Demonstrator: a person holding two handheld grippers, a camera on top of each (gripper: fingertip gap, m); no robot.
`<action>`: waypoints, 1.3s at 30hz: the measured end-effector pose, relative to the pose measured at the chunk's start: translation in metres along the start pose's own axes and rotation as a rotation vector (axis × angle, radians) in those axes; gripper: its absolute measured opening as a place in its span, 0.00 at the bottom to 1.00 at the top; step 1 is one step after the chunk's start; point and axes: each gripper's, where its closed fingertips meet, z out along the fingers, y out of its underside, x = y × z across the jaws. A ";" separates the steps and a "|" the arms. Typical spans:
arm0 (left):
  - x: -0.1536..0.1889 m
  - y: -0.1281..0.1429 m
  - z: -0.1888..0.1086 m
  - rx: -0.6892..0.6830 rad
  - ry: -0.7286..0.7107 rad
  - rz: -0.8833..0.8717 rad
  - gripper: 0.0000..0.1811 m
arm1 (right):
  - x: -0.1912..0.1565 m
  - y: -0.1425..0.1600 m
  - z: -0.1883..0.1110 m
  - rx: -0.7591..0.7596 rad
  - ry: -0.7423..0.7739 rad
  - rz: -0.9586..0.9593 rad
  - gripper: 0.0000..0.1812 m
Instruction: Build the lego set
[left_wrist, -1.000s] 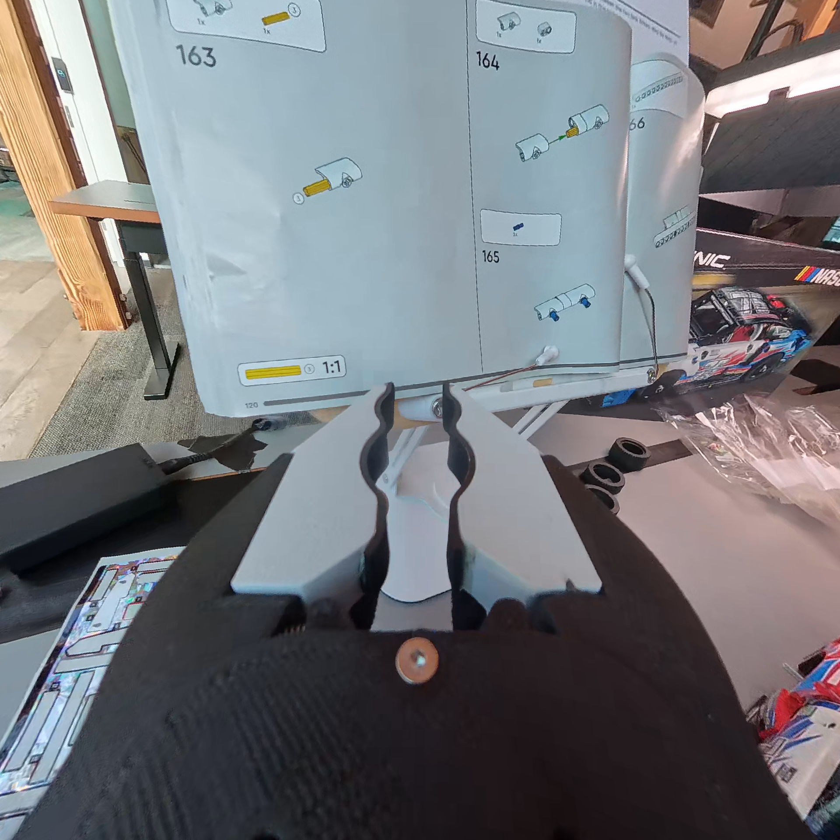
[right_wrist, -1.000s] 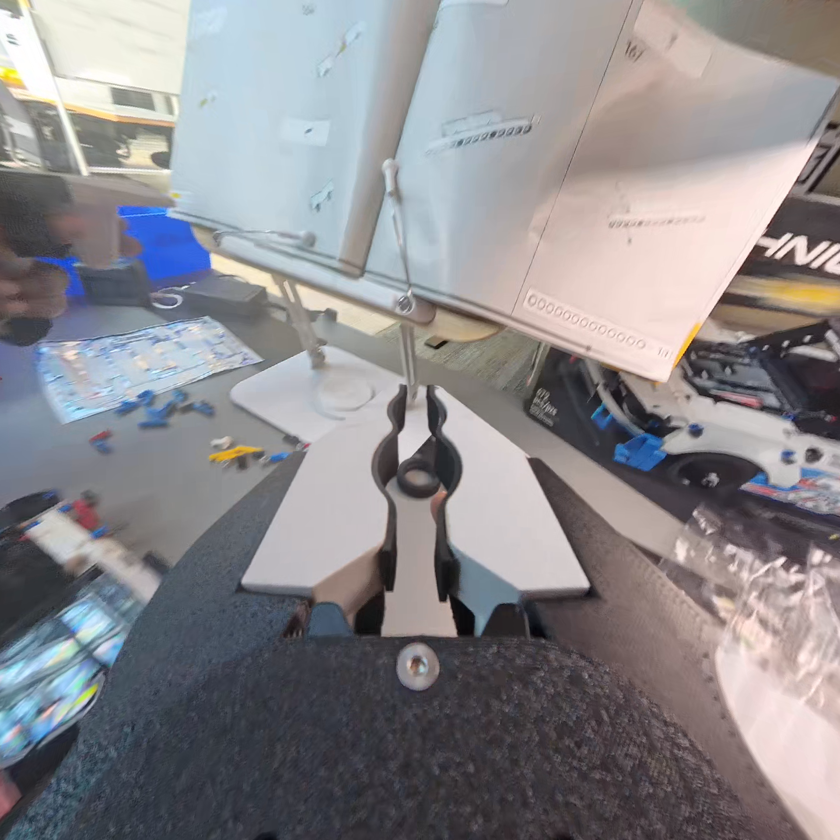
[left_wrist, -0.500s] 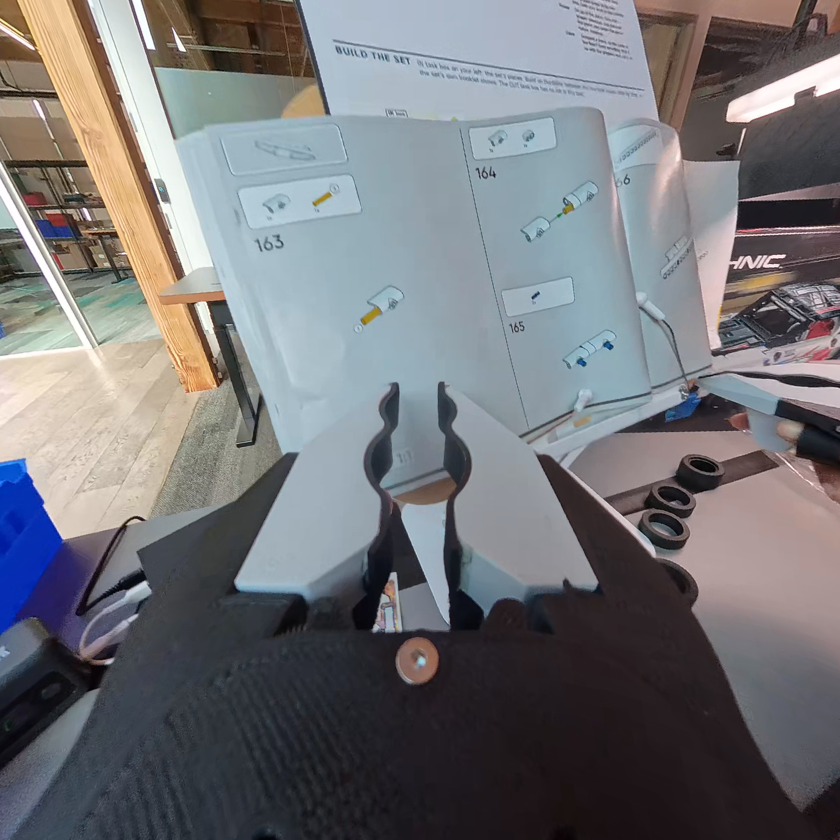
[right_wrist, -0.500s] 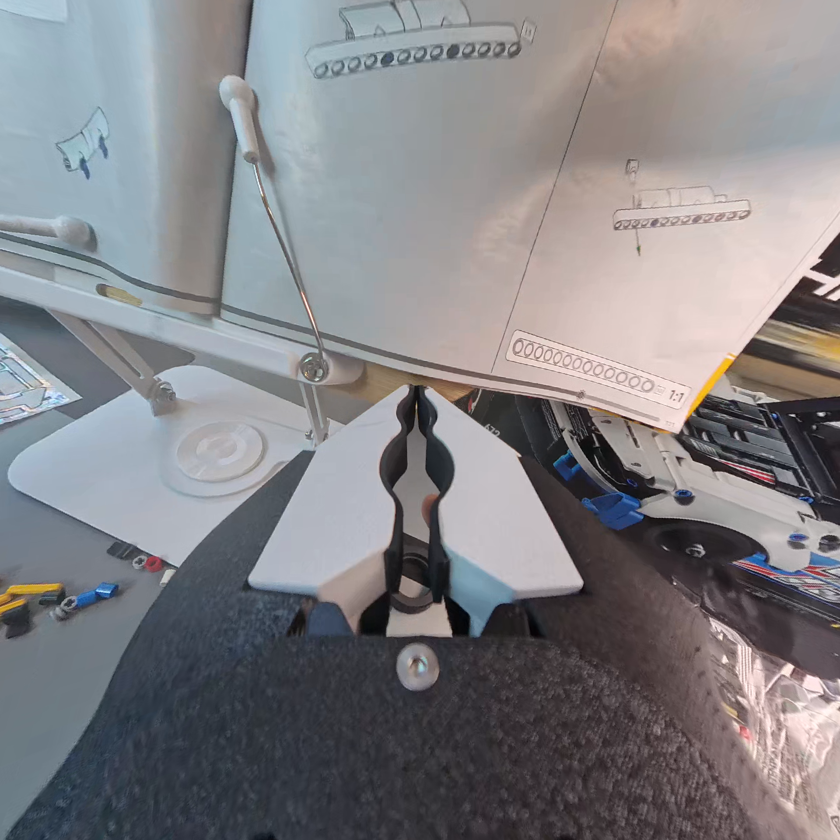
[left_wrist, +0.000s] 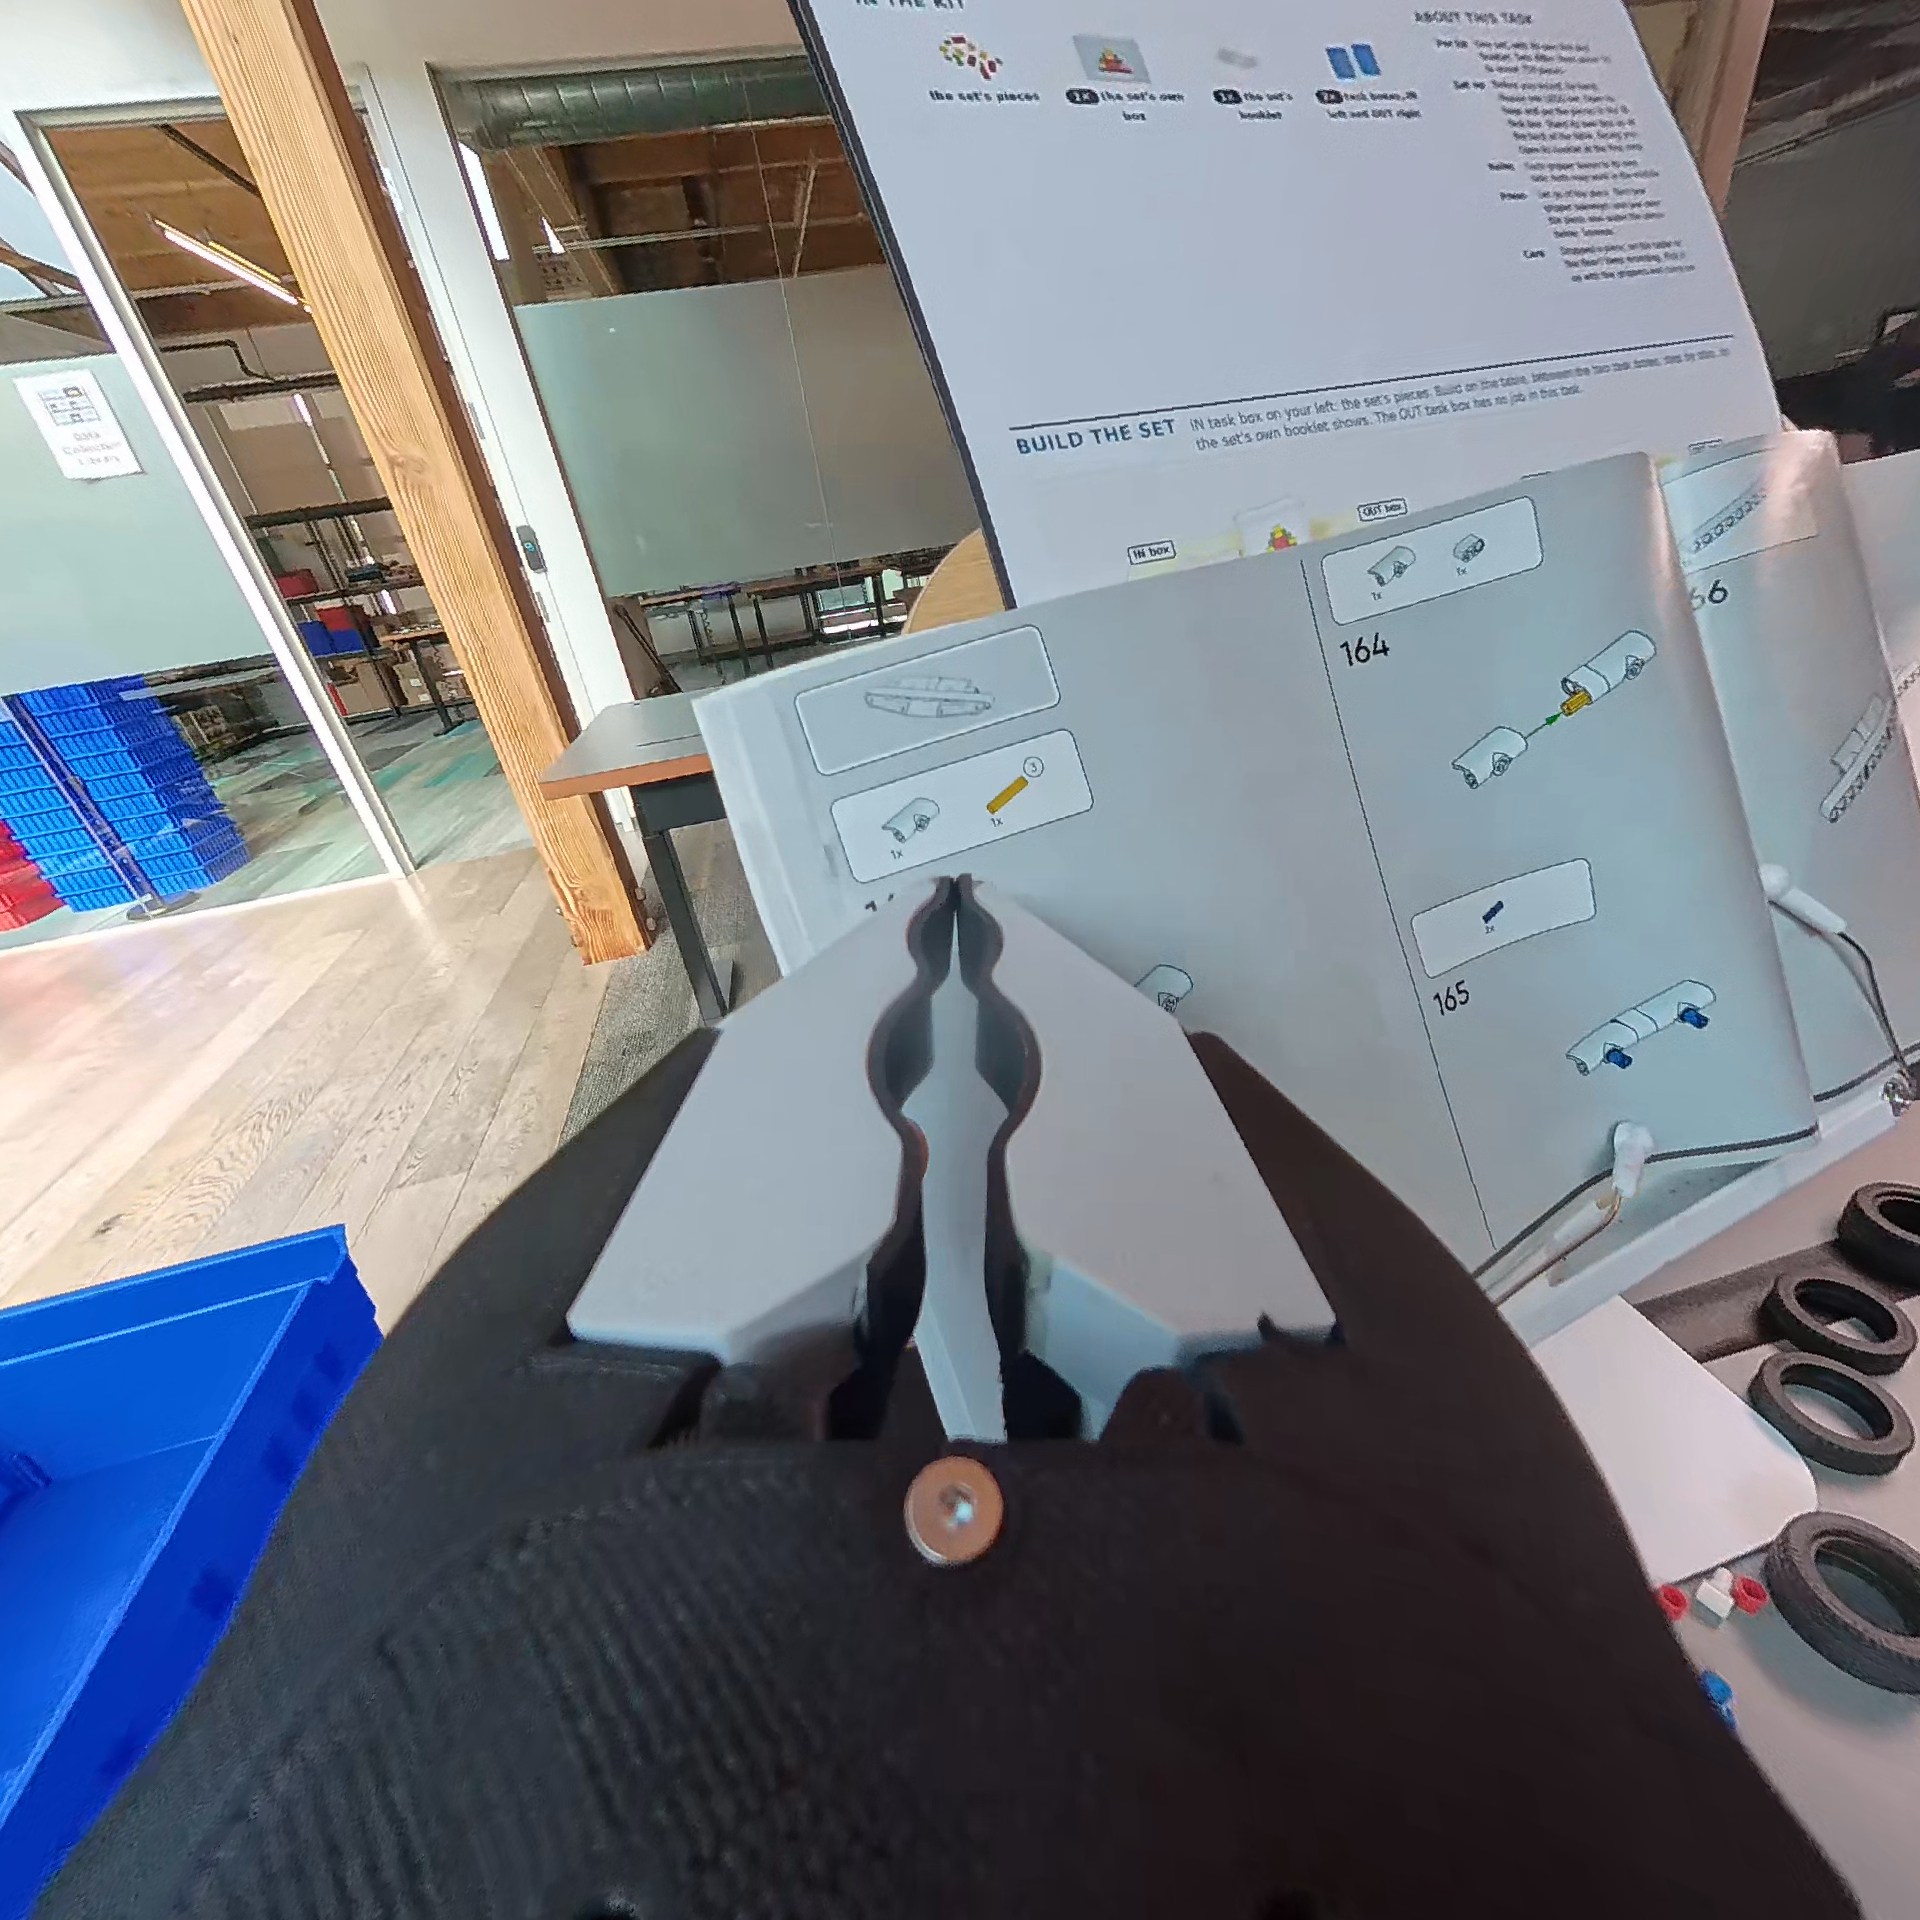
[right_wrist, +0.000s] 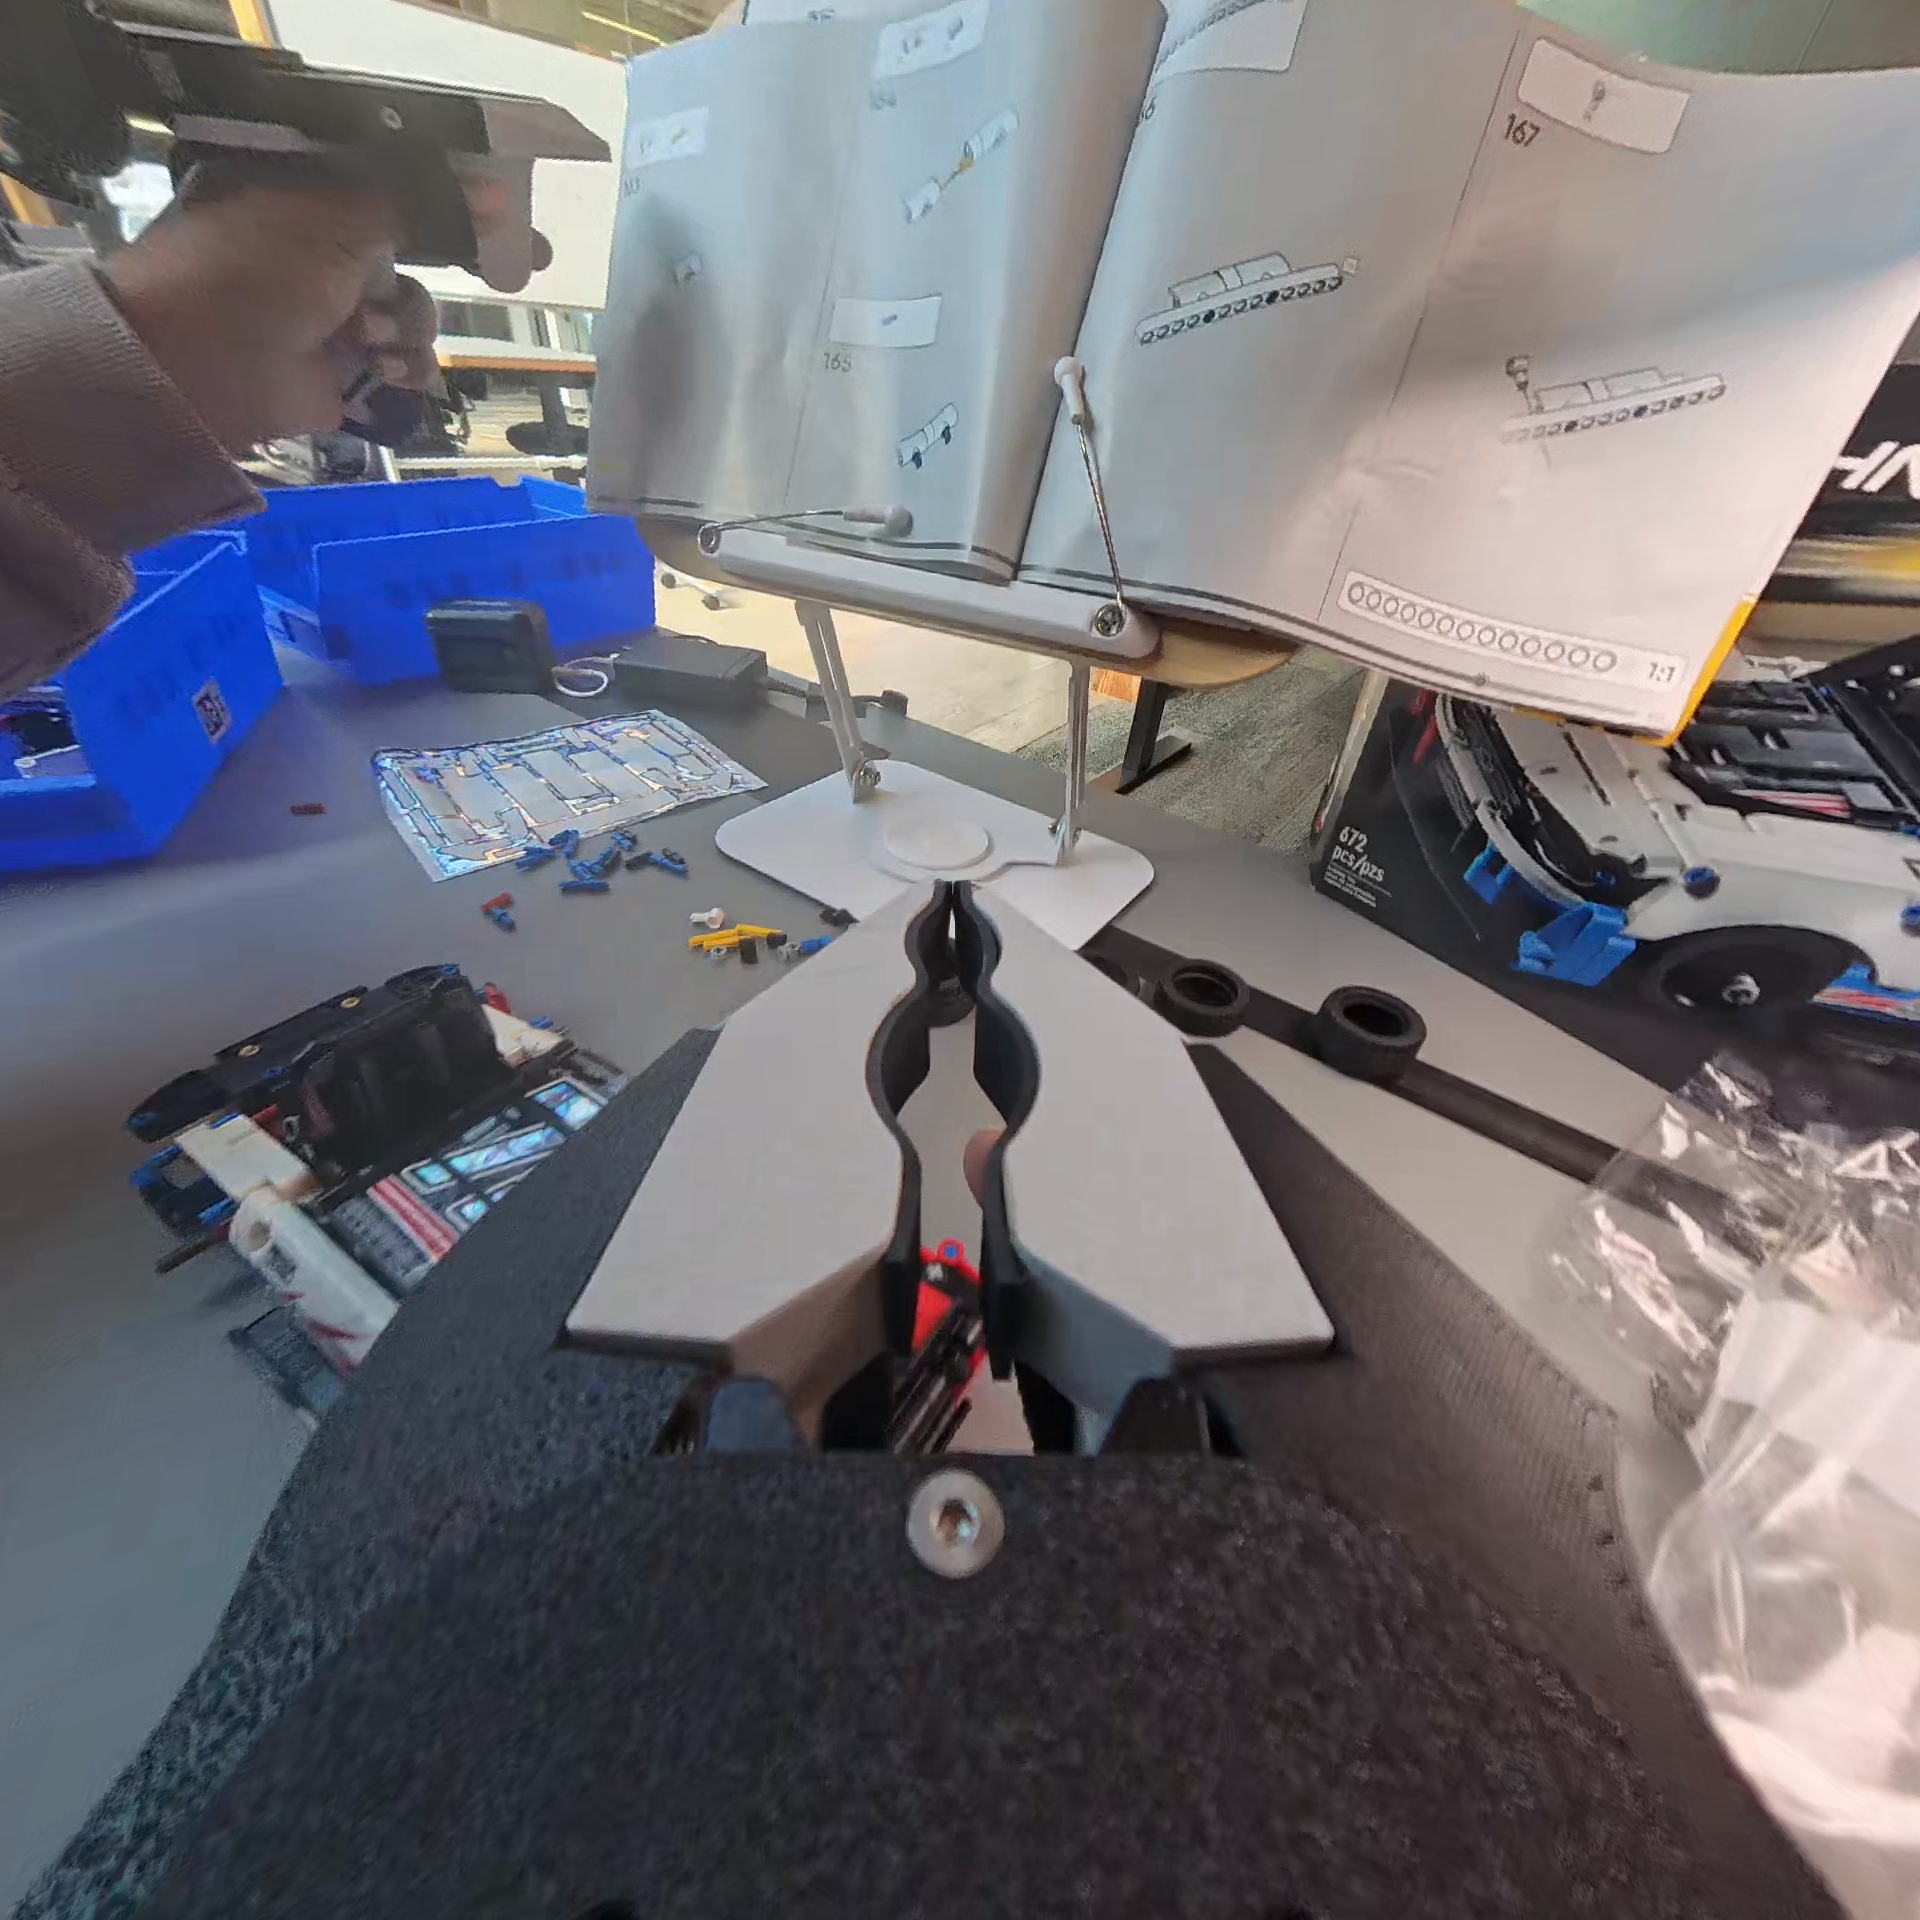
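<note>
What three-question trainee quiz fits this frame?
1. True or false: both claws are shut and empty.
2. Where does the sticker sheet lie relative to the booklet stand: A left, B right, C under it?
3. What colour are the bins at the table's far left?

Key: 1 true: left claw and right claw have tips together, nothing between. 2 A. 3 blue.

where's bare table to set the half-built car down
Bare grey table lies between the blue plastic bins, the shiny sticker sheet and the half-built black car chassis. Crowded: loose blue and yellow pins beside the white stand base; black rubber tyres and crinkled clear bags on the right.
</note>
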 end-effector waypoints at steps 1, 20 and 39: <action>0.000 0.000 0.001 0.003 0.002 0.001 0.00 | -0.002 0.005 -0.011 -0.002 0.006 0.019 0.00; 0.017 0.003 0.010 0.027 0.049 0.009 0.00 | 0.004 0.049 -0.038 0.087 0.125 0.037 0.00; 0.101 0.018 -0.196 -0.016 0.456 -0.046 0.06 | -0.027 0.045 -0.041 0.095 0.047 -0.052 0.00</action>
